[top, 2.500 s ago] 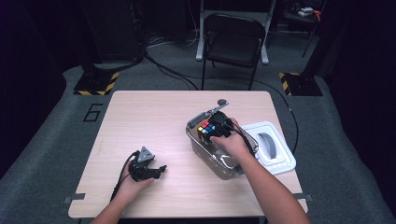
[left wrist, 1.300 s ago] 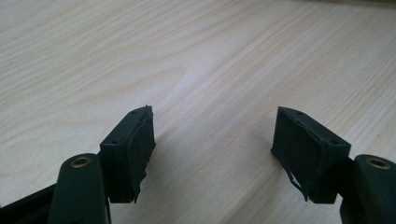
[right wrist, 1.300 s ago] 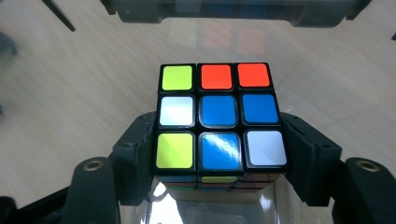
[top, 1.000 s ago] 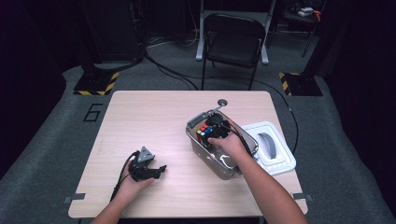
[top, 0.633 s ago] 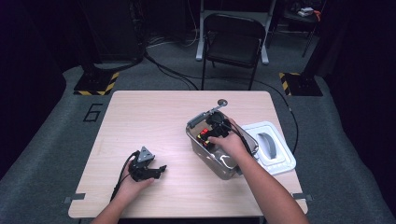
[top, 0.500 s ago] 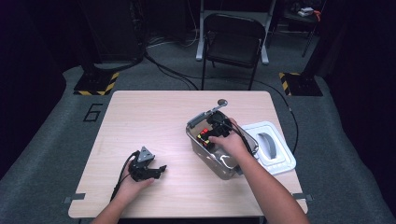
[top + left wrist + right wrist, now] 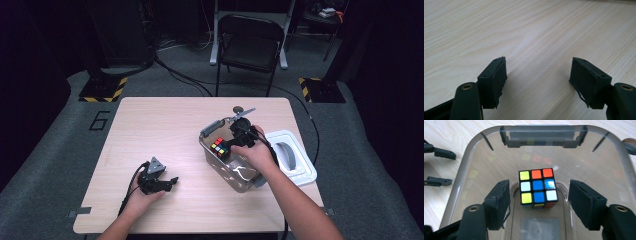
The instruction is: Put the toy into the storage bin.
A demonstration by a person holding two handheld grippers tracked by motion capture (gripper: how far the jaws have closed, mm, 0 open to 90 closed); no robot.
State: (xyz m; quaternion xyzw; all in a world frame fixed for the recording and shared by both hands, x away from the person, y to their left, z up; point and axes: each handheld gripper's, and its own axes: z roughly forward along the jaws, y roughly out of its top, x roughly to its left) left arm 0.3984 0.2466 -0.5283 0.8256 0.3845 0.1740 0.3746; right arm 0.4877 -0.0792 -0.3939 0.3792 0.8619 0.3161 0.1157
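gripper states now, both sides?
Left gripper: open, empty, over bare table.
Right gripper: open, jaws just closing slightly, above the cube in the clear container, not gripping.

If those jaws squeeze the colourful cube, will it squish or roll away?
Probably neither. The cube looks like hard plastic with flat sides, so it should stay stiff and sit still in the clear box. Its glossy stickers might be a bit slippery, and its layers may twist.

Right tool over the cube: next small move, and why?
Probably lift the right tool clear of the clear container. The puzzle cube rests on the container floor, the pads stand apart from its sides, and the jaws have just been closing slightly with nothing gripped.
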